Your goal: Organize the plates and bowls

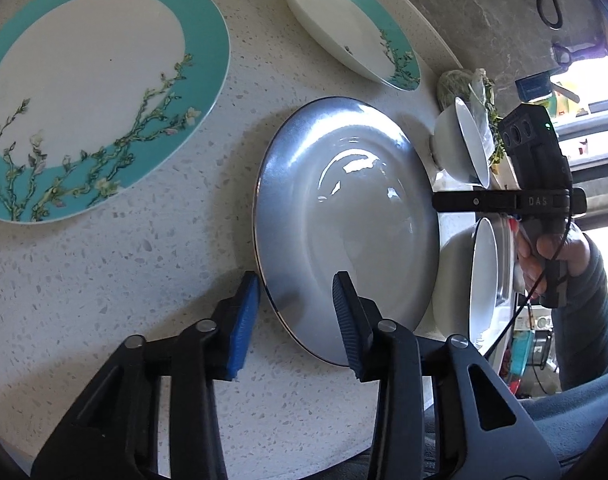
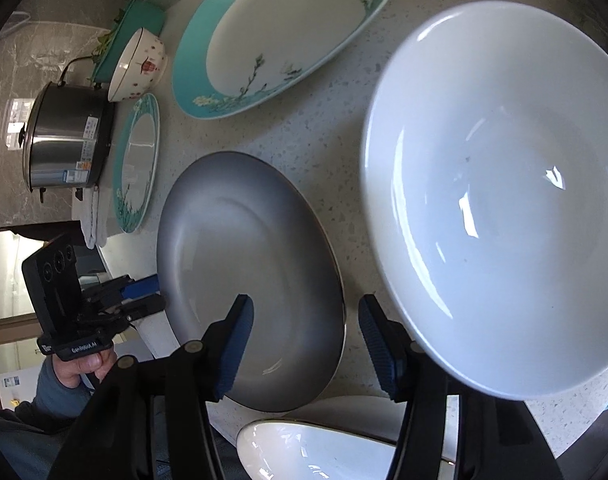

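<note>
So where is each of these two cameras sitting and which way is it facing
Left wrist: sits on the left claw, aimed steeply down at the counter; its fingers straddle the grey plate's rim. The right hand shows.
Right wrist: sits on the right claw, aimed down at the large white bowl. The left hand shows.
Shared: grey plate, large teal floral plate, smaller teal plate.

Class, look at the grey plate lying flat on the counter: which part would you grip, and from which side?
Grip the grey plate by its thin raised rim at the near edge, where the left gripper already straddles it; the flat, shallow middle offers nothing to pinch.
</note>
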The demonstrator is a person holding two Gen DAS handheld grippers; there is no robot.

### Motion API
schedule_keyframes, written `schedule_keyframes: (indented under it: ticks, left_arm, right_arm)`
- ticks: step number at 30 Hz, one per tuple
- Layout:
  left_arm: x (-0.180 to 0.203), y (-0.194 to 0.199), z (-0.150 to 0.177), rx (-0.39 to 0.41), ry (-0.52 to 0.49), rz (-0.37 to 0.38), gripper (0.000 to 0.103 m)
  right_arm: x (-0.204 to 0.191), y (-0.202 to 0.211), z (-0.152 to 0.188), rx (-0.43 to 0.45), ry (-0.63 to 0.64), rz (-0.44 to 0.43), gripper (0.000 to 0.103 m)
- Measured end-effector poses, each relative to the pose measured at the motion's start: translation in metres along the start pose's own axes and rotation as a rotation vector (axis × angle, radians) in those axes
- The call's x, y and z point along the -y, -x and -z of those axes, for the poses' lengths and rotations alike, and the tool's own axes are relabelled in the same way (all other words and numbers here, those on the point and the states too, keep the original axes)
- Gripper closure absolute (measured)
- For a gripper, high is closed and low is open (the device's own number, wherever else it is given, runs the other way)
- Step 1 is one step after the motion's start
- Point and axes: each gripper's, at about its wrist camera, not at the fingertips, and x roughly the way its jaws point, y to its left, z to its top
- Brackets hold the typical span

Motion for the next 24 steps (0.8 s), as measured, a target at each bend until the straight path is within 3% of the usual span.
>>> schedule_keyframes:
  ticks: [2,10,13,18,24]
  left_arm:
    - [-0.004,0.001,-0.001,0.007,0.012,0.005,0.073]
    - [-0.022,0.005,-0.005,0.030,0.094,0.066,0.076]
    - [-0.021,0.006,-0.006,0.024,0.075,0.049,0.076]
    - [-0.017,0.007,-0.010,0.030,0.057,0.001,0.076]
    - [-0.014,0.010,-0.011,0.039,0.032,-0.069,0.087]
  right_arm:
    - [-0.004,-0.003,0.000,-0.007,0.016,0.013,0.063]
    - [0.002,-0.005,-0.001,-0.026,0.006,0.027,0.076]
    - [0.004,-0.004,-0.001,-0.031,-0.002,0.037,0.081]
    - [0.002,-0.003,0.002,-0.021,0.012,0.063,0.081]
    - [-0.001,-0.002,0.005,0.005,0.023,0.078,0.081]
